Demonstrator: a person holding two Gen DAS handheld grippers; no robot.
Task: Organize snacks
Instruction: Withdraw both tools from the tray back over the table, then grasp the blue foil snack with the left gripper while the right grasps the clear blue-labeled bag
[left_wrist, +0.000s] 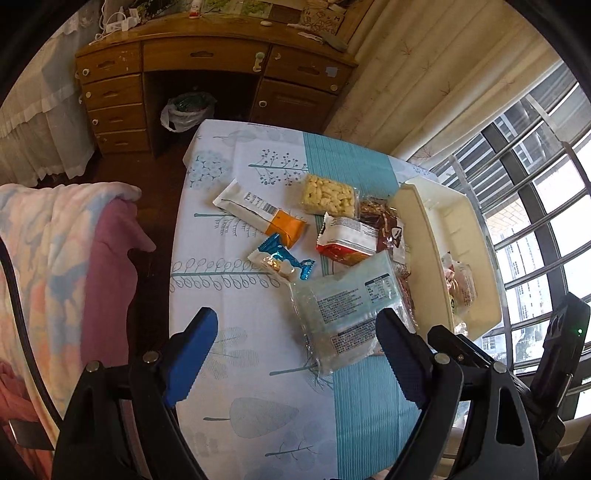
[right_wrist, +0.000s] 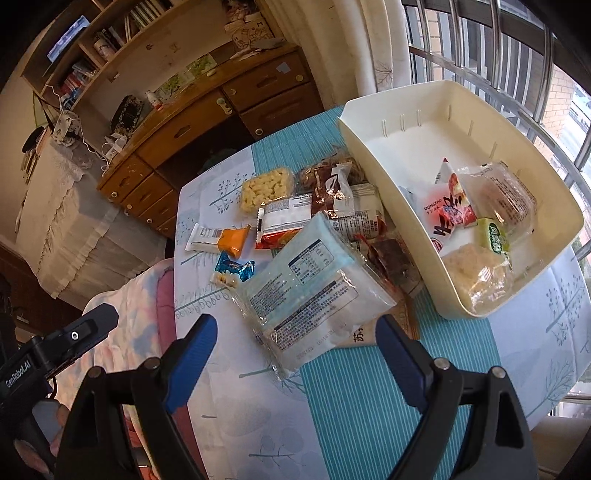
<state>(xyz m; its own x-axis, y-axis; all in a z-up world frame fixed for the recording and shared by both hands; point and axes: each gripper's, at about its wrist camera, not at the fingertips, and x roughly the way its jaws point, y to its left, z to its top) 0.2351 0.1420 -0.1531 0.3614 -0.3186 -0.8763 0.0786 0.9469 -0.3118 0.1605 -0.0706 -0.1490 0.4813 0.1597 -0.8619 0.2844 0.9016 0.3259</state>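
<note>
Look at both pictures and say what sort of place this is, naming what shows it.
Most likely a room in a home, perhaps a bedroom or study: a wooden desk with drawers, bookshelves, a curtained window, and a soft blanket beside the cloth-covered table.

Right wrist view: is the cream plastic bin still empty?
No: the cream plastic bin already holds several packets, including a red-and-white snack packet.

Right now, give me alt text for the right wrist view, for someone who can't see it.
The open right gripper hangs over a large pale-blue snack packet on a patterned tablecloth. Behind it lie more loose snacks. To the right, a cream bin already holds several packets.
</note>
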